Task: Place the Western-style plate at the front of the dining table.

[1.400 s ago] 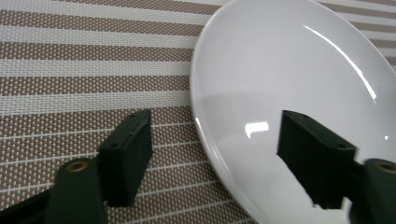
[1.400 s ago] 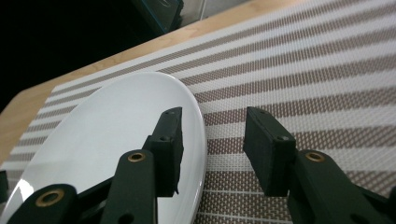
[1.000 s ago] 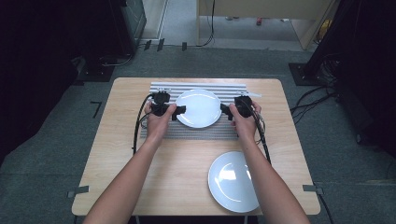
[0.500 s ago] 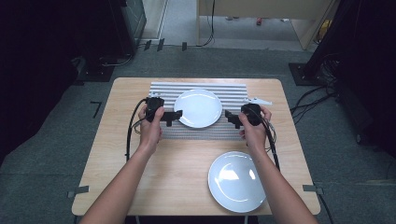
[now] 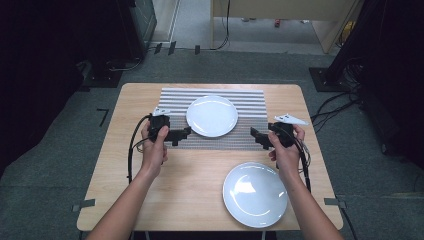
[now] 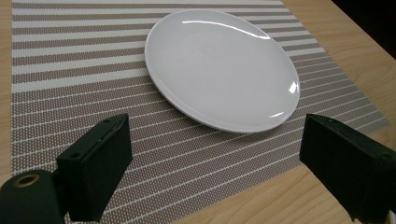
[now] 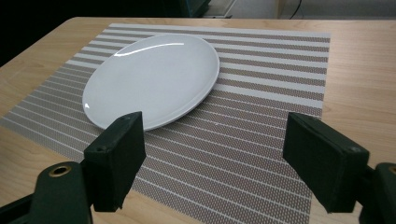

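The white plate sits on the striped mat on the tabletop. The left gripper and right gripper gape wide, holding nothing. It looks smooth, slippery, probably breakable — grab its thin rim, one gripper each side.

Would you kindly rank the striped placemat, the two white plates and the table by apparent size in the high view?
1. Wooden table
2. Striped placemat
3. Near white plate: looks larger than the plate on the placemat, but it is closer to the camera, so I would not rank the two.
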Demonstrator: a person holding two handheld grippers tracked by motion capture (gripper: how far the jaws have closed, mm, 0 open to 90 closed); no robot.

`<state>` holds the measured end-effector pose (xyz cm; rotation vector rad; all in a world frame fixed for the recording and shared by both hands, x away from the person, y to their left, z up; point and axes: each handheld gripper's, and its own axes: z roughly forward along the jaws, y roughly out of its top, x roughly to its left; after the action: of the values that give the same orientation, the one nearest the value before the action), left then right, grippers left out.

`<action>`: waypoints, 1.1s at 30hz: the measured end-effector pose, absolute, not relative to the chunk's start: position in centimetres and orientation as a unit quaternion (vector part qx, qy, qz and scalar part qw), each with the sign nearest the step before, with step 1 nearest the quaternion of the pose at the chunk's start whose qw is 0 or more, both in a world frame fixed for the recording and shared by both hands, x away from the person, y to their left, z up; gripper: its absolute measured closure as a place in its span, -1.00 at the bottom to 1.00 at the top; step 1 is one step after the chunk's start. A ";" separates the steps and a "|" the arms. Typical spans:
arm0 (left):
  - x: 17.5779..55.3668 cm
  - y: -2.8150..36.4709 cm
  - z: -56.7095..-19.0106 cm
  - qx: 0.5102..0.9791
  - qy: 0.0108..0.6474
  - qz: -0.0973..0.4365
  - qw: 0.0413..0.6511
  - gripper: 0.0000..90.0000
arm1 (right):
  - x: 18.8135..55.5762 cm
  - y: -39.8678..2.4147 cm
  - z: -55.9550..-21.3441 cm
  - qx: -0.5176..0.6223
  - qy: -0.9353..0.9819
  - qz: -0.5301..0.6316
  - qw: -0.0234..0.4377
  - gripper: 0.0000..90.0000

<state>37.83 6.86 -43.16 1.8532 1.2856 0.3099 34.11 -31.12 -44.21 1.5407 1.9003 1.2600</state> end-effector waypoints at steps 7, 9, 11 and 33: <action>36.1 7.6 -43.1 0.737 0.508 0.133 0.424 -0.80 | 32.2 -32.5 -44.1 0.550 0.672 0.453 0.198 -0.54; 35.9 7.7 -43.1 0.737 0.509 0.132 0.425 -0.80 | 31.8 -32.8 -44.1 0.552 0.671 0.452 0.200 -0.54; 35.1 8.0 -43.3 0.738 0.505 0.134 0.428 -0.80 | 31.3 -33.3 -44.2 0.555 0.668 0.454 0.199 -0.53; 29.8 11.7 -45.0 0.725 0.517 0.131 0.436 -0.80 | 25.7 -37.3 -46.1 0.571 0.656 0.443 0.217 -0.54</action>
<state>29.78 11.67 -44.97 1.8043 1.2858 0.3272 25.67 -37.26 -46.10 1.5817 1.8165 1.2273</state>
